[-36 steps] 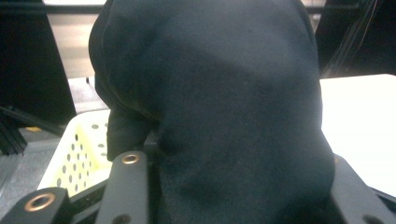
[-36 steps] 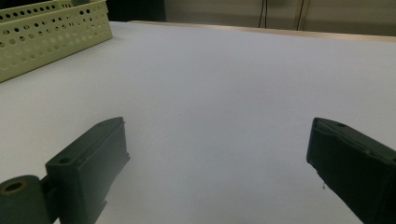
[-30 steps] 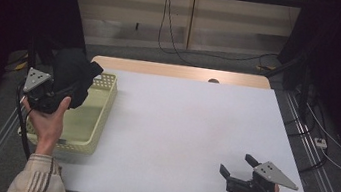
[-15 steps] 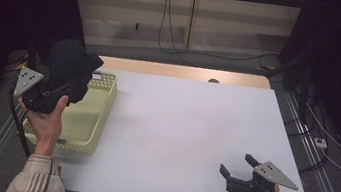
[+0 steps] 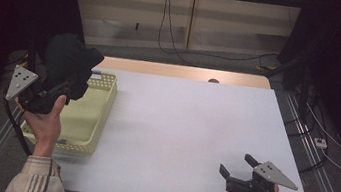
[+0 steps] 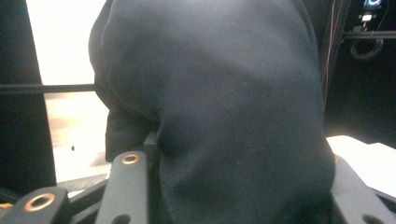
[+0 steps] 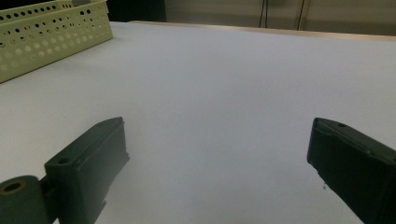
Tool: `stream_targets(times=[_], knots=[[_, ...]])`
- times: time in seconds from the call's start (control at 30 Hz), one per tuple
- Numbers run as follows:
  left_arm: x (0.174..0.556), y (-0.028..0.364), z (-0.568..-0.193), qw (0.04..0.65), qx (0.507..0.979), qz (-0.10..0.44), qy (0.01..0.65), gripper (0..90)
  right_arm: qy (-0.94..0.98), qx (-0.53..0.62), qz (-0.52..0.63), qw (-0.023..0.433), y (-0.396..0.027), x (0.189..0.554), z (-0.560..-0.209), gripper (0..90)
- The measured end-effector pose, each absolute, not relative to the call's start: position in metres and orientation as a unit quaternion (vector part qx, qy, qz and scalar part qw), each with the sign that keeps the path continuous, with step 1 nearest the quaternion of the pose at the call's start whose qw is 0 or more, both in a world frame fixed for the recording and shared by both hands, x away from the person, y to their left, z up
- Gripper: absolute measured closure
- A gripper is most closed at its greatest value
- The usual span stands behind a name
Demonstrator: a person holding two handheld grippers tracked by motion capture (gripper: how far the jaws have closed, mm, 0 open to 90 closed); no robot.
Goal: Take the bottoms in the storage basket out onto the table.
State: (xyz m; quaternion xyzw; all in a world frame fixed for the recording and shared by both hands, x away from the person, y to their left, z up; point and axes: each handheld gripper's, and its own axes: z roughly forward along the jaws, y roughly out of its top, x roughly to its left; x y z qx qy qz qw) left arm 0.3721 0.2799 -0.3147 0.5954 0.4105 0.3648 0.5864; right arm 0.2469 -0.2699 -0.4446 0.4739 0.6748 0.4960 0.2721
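Black cloth (image 5: 69,64): dark, soft, bunched into a rounded lump, no print or seams that can be made out. Upper left of the high view, lifted clear above the far end of the pale yellow basket (image 5: 99,116). Pinched by the left gripper (image 5: 55,91). In the left gripper view the cloth (image 6: 219,107) bulges up between the two black jaws, folds draping down its left side.

Basket: perforated plastic, rectangular, left edge of the table.

White table (image 5: 194,124); wood-panelled wall (image 5: 191,8) behind, cables (image 5: 167,30) hanging; grey floor (image 5: 193,61); dark surroundings.
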Motion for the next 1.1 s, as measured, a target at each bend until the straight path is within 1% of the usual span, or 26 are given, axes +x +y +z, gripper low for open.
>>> stream_targets(times=[0.53, 0.63, 0.7, 1.1], knots=[[0.37, 0.273, -0.309, 0.604, 0.6, 0.342, 0.398, 52.5, 0.675, 0.474, 0.496, 0.272, -0.27, 0.247, -0.445, 4.8], [0.371, 0.273, -0.306, 0.614, 0.592, 0.327, 0.406, 52.5, 0.675, 0.474, 0.496, 0.27, -0.27, 0.247, -0.445, 4.8], [0.371, 0.272, -0.306, 0.617, 0.589, 0.327, 0.407, 52.5, 0.676, 0.474, 0.495, 0.27, -0.27, 0.247, -0.445, 4.8], [0.37, 0.264, -0.301, 0.62, 0.601, 0.316, 0.393, 52.6, 0.677, 0.473, 0.495, 0.27, -0.269, 0.248, -0.445, 4.8]])
